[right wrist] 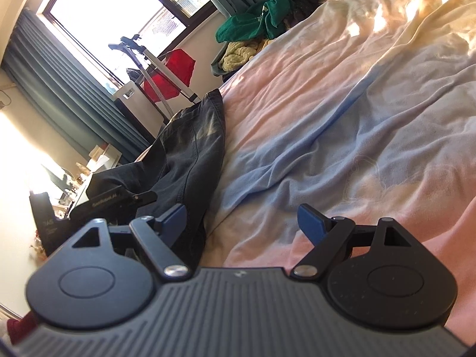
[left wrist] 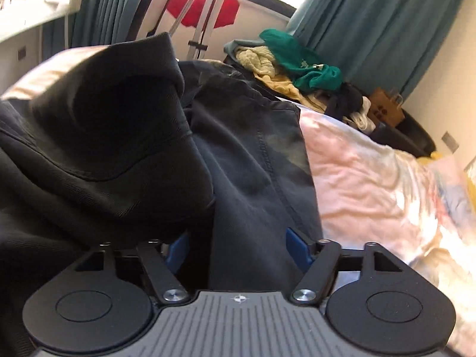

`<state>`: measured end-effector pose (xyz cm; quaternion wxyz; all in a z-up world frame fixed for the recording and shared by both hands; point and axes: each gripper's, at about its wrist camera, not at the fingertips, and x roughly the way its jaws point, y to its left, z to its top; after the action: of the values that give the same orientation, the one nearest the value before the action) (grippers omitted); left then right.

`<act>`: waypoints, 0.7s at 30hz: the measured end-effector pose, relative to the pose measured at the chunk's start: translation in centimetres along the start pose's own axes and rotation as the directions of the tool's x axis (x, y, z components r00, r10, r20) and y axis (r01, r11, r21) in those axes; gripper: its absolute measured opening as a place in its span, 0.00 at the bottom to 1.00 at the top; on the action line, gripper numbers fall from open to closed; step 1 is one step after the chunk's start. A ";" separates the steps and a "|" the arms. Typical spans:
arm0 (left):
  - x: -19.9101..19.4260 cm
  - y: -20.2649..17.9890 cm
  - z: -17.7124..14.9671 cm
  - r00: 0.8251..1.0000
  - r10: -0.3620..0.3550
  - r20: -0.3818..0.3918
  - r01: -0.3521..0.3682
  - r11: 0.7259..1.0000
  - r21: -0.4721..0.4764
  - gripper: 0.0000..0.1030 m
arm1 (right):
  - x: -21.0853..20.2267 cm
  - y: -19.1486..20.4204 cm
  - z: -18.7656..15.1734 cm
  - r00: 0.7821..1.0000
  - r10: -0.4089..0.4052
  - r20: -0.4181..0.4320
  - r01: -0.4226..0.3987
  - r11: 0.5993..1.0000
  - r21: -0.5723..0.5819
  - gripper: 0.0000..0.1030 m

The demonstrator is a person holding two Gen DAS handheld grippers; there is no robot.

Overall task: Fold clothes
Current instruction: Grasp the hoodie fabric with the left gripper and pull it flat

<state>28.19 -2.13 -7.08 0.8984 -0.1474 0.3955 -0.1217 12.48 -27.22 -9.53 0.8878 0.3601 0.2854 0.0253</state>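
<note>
Left claw: the left claw (left wrist: 238, 245) is hovering low over the dark trousers (left wrist: 253, 160), its blue fingertips (left wrist: 293, 245) standing apart; dark cloth is lying between and under them, but the pads are not pressing on it, so it is gripping nothing.
Right claw: the right claw (right wrist: 244, 223) is sitting spread wide just above the bed sheet (right wrist: 342, 125), with nothing between its blue fingertips (right wrist: 311, 223); its left tip is reaching beside the edge of the trousers (right wrist: 190, 154).
Trousers: the dark trousers are lying on the bed, stretching away from the claws toward the window (right wrist: 113, 20); in the left wrist view a fold of the dark fabric (left wrist: 119, 136) is bulging up on the left side over the flatter leg with its visible seam.
Bed: the pastel pink, blue and cream sheet (left wrist: 372, 178) is lying rumpled, taking patches of sunlight.
Clothes pile: a green garment (left wrist: 300, 62) is resting on yellowish clothes (left wrist: 258, 59) at the far end of the bed, well apart from the trousers.
Background: teal curtains (left wrist: 380, 20) are hanging by the window, and a red garment (right wrist: 175, 74) is hanging on a metal rack (right wrist: 166, 68).
</note>
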 end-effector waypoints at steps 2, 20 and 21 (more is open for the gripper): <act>0.0 -1.5 -0.3 0.999 -0.053 -0.004 0.053 0.994 0.095 0.31 | 0.5 -0.7 0.4 1.000 -0.014 -0.007 0.014 1.000 0.018 0.82; 0.2 -15.0 -13.6 0.970 -0.195 -0.146 0.243 0.719 0.651 0.18 | -2.1 -5.4 3.4 0.964 -0.218 0.154 0.195 0.969 0.154 0.82; -0.3 -14.8 -14.1 0.971 -0.191 -0.145 0.239 0.712 0.661 0.21 | -2.1 -5.5 3.4 0.964 -0.215 0.153 0.191 0.969 0.160 0.82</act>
<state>15.99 -18.15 -10.59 0.8566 0.1467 0.3342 -0.3647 11.64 -33.95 -10.19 0.8786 0.3927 0.2454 -0.1172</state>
